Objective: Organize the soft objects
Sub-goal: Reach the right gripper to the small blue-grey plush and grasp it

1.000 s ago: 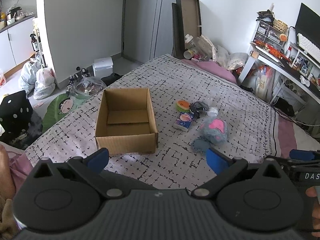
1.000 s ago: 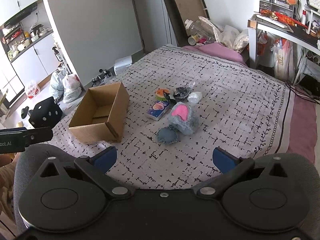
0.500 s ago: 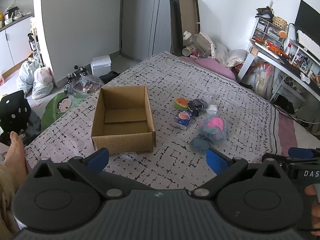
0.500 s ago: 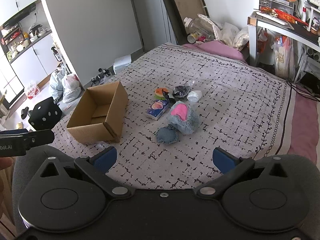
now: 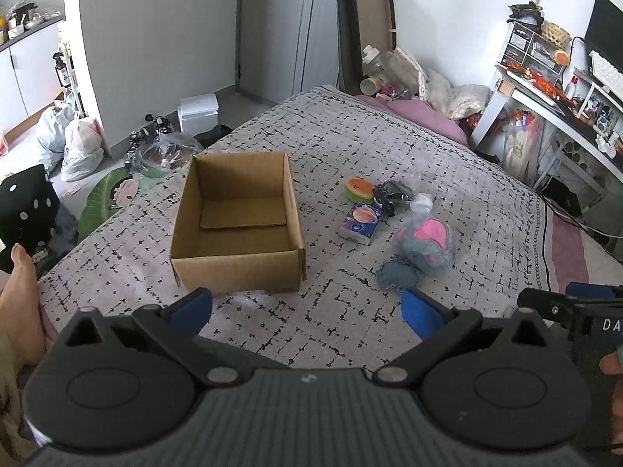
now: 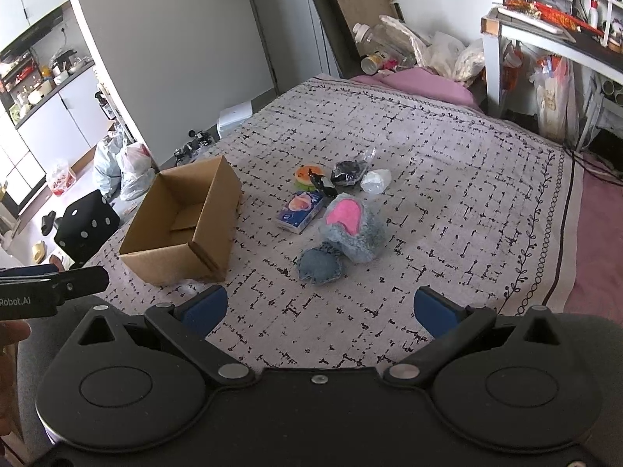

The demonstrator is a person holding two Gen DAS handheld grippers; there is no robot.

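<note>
An open cardboard box (image 5: 237,225) (image 6: 183,222) sits on the patterned bedspread (image 5: 350,148), with only a loose cardboard flap inside. To its right lies a cluster: a grey-and-pink plush (image 5: 426,243) (image 6: 352,229), a blue denim cushion (image 5: 397,276) (image 6: 319,266), a blue tissue pack (image 5: 360,223) (image 6: 300,210), an orange round toy (image 5: 358,188) (image 6: 305,175), a dark bagged item (image 6: 346,171) and a white wad (image 6: 375,181). My left gripper (image 5: 307,309) hovers open near the bed's front edge, below the box. My right gripper (image 6: 319,309) is open too, short of the denim cushion.
Bags, a black dotted stool (image 5: 29,206) and a white bin (image 5: 196,111) crowd the floor to the left. A desk (image 5: 557,105) with clutter stands at the right. Bottles and bags pile up at the bed's far end (image 6: 401,54). A bare foot (image 5: 19,299) shows at left.
Both grippers have moved slightly forward and lower toward the bed, so the box and toys look a little nearer. Nothing on the bed has moved.
</note>
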